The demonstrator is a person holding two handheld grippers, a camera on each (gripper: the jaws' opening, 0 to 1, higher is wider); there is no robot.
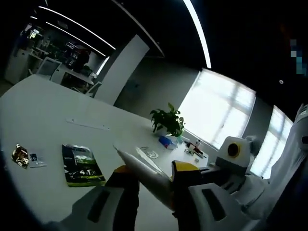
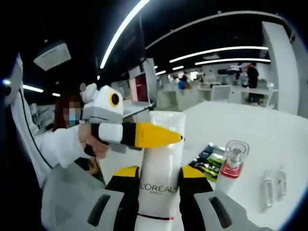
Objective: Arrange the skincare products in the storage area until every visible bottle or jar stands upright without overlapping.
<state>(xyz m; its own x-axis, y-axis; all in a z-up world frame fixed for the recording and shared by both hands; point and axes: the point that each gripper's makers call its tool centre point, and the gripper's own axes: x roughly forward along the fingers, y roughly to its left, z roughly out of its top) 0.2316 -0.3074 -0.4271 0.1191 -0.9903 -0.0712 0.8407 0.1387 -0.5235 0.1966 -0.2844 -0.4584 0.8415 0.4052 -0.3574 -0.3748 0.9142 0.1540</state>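
Across the wide white counter [image 1: 43,110] sit a green sachet [image 1: 82,166], a small dark packet [image 1: 20,155] and, farther off, a potted plant [image 1: 168,120] before bright windows [image 1: 216,108]. Ceiling light strips run overhead, with an open office behind. Left gripper [image 1: 149,178]: its yellow-tipped fingers [image 1: 183,169] are clamped on the flat end of a white tube [image 1: 144,168]. In the right gripper view, the right gripper [image 2: 159,185] has its fingers [image 2: 126,174] pressed on both sides of the upright white L'Oréal tube. Beside it a clear-capped pump bottle [image 2: 231,163] stands upright, two small vials [image 2: 274,185] lying beyond.
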